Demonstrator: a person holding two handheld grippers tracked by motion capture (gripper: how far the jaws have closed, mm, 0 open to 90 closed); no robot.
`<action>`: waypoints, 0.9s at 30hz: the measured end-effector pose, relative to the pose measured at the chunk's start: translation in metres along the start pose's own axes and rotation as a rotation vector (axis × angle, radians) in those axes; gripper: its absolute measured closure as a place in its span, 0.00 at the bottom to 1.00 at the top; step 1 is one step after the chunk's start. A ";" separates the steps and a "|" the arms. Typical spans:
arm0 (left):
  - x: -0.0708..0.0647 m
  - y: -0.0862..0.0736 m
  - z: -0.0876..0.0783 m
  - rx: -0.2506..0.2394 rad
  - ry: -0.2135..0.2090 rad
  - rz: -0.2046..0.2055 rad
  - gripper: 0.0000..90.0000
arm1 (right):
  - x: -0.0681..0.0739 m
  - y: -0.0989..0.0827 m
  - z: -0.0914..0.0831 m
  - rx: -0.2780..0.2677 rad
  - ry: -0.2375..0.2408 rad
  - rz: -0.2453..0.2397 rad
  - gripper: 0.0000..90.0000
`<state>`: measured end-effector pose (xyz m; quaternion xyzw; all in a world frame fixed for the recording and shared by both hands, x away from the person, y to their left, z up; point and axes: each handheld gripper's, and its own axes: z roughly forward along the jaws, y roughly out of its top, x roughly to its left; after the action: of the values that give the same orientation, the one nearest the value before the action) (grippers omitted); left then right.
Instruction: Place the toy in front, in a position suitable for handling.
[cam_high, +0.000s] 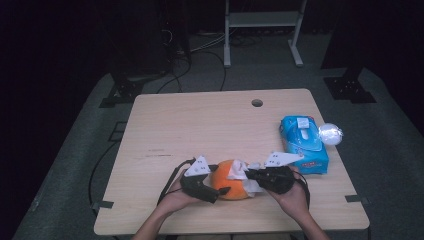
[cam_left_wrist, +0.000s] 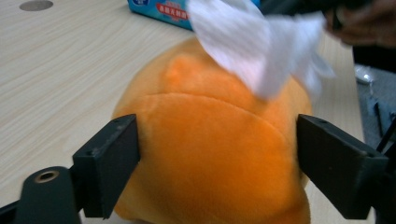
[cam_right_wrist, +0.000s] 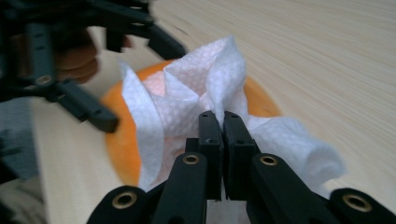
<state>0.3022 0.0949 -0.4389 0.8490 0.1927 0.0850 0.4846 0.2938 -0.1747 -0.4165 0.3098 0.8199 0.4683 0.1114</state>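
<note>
I am working at the lower middle of the high view, where the orange plush toy (cam_high: 231, 186) is lying on the wooden table (cam_high: 190, 125) between my two hands. My left gripper (cam_high: 220, 192) is sitting at the toy's left flank with its jaws spread wide; in the left gripper view the toy (cam_left_wrist: 210, 149) is filling the gap between them, and the pads are standing right at its sides, though I cannot tell whether they are pressing in. My right gripper (cam_high: 252, 175) is coming in from the right, its jaws pinched tight on a crumpled white tissue (cam_right_wrist: 210, 100), which is resting against the top of the toy (cam_right_wrist: 119, 140). Toward the right edge of the table, the blue tissue pack (cam_high: 304, 144) is lying just beyond my right hand, with a shiny ball (cam_high: 330, 134) touching its far side.
</note>
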 end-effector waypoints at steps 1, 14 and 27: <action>-0.002 0.001 0.002 0.002 0.002 0.007 0.17 | -0.001 0.001 -0.002 0.003 -0.023 0.006 0.96; -0.003 0.004 0.002 0.005 0.003 -0.014 0.12 | 0.005 0.006 -0.001 -0.003 0.004 -0.014 0.97; -0.010 0.001 0.006 0.044 -0.013 0.027 0.26 | 0.017 0.019 -0.003 0.001 0.002 -0.073 0.96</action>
<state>0.2956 0.0852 -0.4407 0.8625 0.1799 0.0816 0.4660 0.2872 -0.1593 -0.3975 0.2791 0.8310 0.4640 0.1274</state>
